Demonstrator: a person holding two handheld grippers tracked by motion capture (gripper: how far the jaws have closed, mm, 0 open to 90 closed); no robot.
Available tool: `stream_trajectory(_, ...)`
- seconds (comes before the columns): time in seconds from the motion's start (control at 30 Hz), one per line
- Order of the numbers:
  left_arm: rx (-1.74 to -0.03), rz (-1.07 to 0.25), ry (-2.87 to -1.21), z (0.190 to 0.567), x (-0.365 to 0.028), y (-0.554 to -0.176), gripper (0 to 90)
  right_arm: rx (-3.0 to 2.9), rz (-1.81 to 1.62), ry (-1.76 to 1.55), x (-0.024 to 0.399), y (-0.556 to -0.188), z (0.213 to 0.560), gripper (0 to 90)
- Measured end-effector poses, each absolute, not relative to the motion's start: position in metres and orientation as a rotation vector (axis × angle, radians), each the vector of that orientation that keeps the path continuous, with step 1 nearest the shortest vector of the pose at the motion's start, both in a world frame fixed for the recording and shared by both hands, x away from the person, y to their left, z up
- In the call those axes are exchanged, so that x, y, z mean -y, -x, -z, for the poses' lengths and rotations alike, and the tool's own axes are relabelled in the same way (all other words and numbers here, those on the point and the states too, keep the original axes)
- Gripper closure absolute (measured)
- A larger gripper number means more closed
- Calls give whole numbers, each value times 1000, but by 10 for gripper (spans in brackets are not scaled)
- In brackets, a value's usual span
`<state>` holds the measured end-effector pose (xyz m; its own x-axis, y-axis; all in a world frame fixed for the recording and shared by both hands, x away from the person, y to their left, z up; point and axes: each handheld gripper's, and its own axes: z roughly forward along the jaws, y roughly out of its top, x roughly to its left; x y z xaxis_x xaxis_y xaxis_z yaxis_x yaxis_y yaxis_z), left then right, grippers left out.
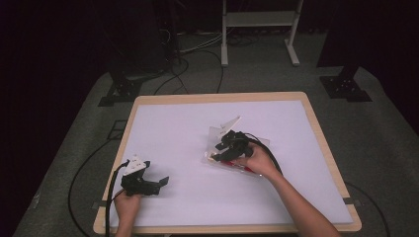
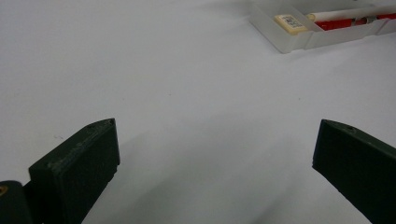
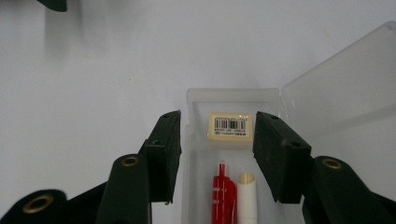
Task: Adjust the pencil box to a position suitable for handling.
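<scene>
A clear plastic case [image 1: 236, 157] lies on the white mat right of centre, its lid [image 3: 345, 79] folded open. Inside are a cream eraser with a barcode label [image 3: 230, 126], a red pen [image 3: 224, 196] and a white pen [image 3: 246, 196]. My right gripper [image 1: 220, 148] hovers over the case's end, open [image 3: 218, 116], its jaws on either side of the eraser without touching it. My left gripper [image 1: 157, 177] rests near the table's front left, wide open [image 2: 217, 128] with nothing between its jaws. From there the case [image 2: 299, 32] lies ahead with the eraser [image 2: 290, 22] inside.
The white mat [image 1: 188, 133] covers a wooden table [image 1: 316, 133]. Cables trail from both grippers. Beyond the table stand a white frame [image 1: 259, 19] and dark stands on a grey floor. The left gripper's jaw tip [image 3: 51, 4] shows in the right gripper view.
</scene>
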<state>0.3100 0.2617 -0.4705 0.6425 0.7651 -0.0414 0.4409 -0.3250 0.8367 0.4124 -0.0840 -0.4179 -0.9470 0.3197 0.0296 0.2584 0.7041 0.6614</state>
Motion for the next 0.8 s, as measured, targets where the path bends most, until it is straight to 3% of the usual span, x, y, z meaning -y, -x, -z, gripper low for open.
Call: stream_trajectory(0.8,-946,-458,-1974,470,-262,-310,1,-2787,-1112,-505,134,-386,402,457)
